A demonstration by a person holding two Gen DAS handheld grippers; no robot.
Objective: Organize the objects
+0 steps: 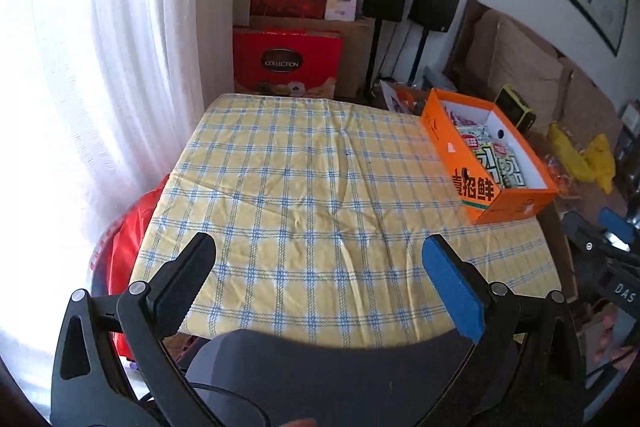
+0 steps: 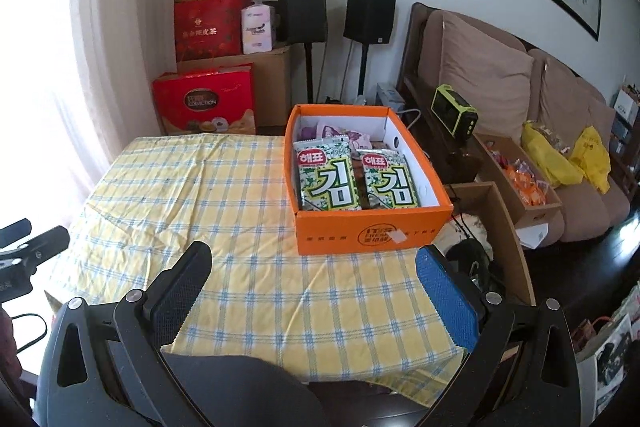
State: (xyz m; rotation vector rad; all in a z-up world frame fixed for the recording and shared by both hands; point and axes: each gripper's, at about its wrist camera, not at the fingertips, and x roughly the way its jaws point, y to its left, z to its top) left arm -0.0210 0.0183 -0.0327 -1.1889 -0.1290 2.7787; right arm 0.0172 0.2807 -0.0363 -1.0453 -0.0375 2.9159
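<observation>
Box (image 2: 366, 233) sits on table (image 2: 224, 211) at right edge, toward far right corner. Two seaweed packs (image 2: 326, 179) lie side by side in box's near part, more snack bags (image 2: 340, 135) behind them. Rest of tabletop bare. Gift boxes (image 2: 204, 99) stacked behind table's far edge, speakers (image 2: 370, 15) right of those, sofa (image 2: 520, 99) off right.

Tablecloth (image 2: 208, 195) bare left; orange box (image 2: 368, 231) blocks right edge.

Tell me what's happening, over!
Left gripper open, empty. Right gripper open, empty. Snack packets inside orange box. Tablecloth bare, nothing blocking.
</observation>
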